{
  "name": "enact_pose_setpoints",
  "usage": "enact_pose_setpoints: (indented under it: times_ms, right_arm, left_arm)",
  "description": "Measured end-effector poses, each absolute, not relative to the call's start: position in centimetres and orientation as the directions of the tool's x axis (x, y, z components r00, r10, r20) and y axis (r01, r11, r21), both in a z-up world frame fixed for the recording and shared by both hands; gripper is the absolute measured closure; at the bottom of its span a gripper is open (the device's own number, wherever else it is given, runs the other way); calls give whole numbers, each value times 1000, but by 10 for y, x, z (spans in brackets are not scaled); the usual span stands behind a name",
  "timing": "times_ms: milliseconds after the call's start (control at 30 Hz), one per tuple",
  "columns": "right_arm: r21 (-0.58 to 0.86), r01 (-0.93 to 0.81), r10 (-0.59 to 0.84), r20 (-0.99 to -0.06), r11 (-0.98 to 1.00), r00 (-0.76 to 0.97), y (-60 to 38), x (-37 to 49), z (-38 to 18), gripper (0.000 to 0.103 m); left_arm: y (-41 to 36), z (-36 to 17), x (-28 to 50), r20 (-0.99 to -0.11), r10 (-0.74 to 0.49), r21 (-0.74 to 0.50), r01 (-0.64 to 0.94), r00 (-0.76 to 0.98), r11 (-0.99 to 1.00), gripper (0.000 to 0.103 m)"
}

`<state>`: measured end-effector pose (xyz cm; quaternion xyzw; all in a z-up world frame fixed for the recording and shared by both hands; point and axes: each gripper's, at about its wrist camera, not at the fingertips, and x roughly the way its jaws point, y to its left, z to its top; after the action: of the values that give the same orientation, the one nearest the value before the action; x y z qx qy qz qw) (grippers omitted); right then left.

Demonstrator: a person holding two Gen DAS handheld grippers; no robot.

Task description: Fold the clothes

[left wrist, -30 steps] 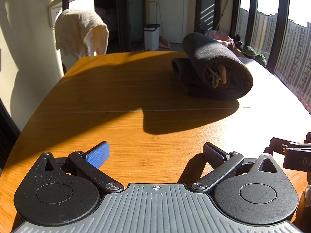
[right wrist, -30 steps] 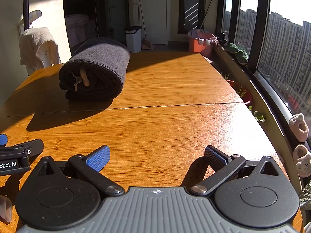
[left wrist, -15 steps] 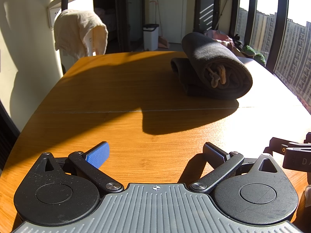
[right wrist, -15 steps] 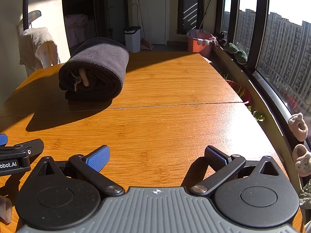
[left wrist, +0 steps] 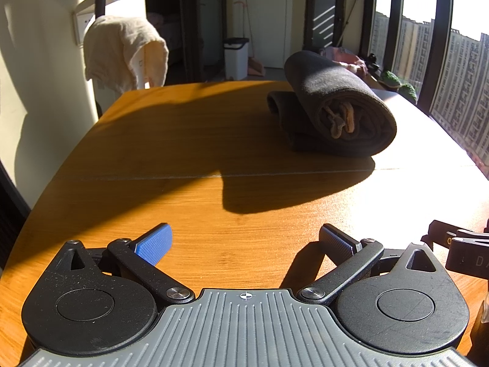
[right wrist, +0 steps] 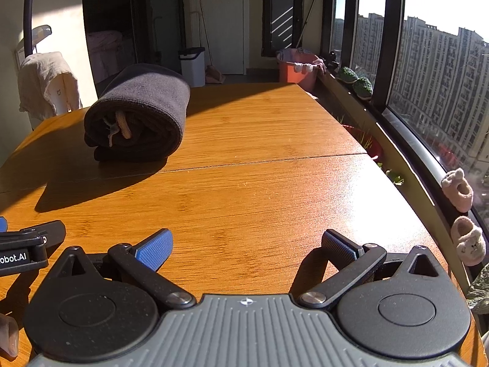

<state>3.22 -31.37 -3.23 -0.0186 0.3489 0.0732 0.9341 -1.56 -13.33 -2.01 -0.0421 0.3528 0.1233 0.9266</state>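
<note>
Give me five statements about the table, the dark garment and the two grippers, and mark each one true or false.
1. The dark garment lies rolled up on the wooden table. True.
2. The left gripper is shut on the garment. False: its fingers are spread, hold nothing, and the roll lies well ahead of them.
3. The right gripper is open and empty. True.
4. The pale cloth lies flat on the table. False: it hangs draped over something beyond the table's far edge.
5. A white bin stands on the floor beyond the table. True.
</note>
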Motion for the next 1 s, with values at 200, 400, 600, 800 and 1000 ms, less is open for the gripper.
enact_pose_setpoints:
  times_ms: [200,400,600,800,1000]
  right_arm:
    - [19,-160,133,-655,987,744,-316,32,-32,0]
    - [17,-166,137,-655,986,743,-314,32,-31,0]
    - [16,-172,140,-656,985,742,-314,31,-31,0]
    - [16,-181,147,-656,983,740,-314,32,-31,0]
    - [16,-248,196,-660,969,725,-311,33,-30,0]
  left_arm:
    - [-134,-20,-14,-664,202,11,-260,720,965,0]
    - [-133,-19,-14,-665,201,10,-261,720,965,0]
    - [-133,-20,-15,-663,199,9,-258,722,966,0]
    - [-134,-20,-17,-662,199,8,-258,723,966,0]
    - [-134,-20,-17,-662,201,7,-262,722,965,0]
